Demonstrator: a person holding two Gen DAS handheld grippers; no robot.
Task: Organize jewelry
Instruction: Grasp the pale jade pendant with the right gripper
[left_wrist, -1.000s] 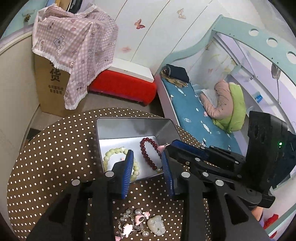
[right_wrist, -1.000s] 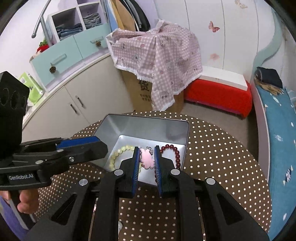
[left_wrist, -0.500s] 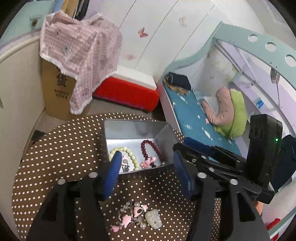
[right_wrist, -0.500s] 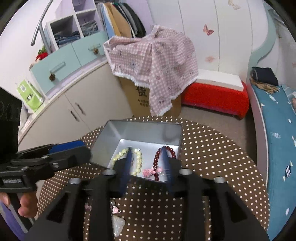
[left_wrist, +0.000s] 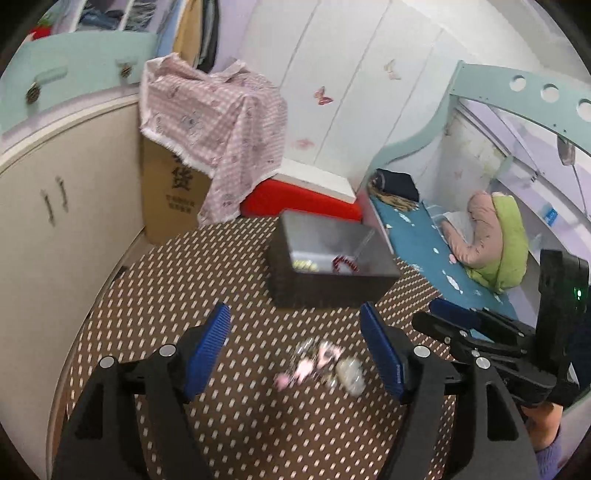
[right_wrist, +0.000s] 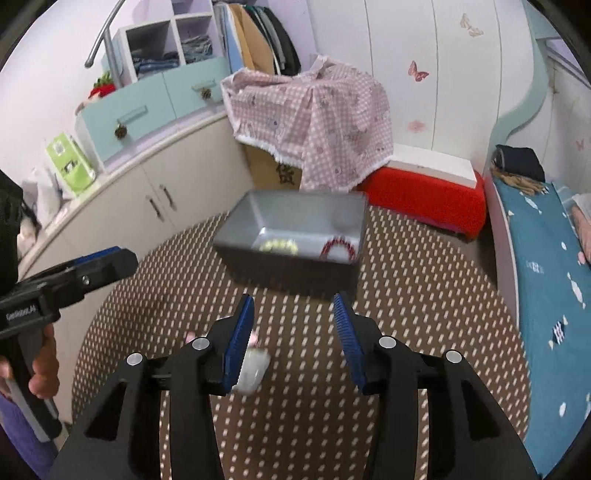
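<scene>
Both grippers empty, loose jewelry waiting on the table

My left gripper (left_wrist: 295, 349) has its fingers spread wide above the loose charm cluster (left_wrist: 319, 365) on the dotted table (left_wrist: 155, 280); my right gripper (right_wrist: 293, 332) is spread too, holding nothing, beside a pale stone pendant (right_wrist: 253, 371). I'd drop straight down, straddle one piece and close gently so the chain doesn't snag. Beyond sits the metal tin (right_wrist: 291, 236), holding a pale green bead bracelet (right_wrist: 279, 245) and a dark red bead bracelet (right_wrist: 340, 248).
</scene>
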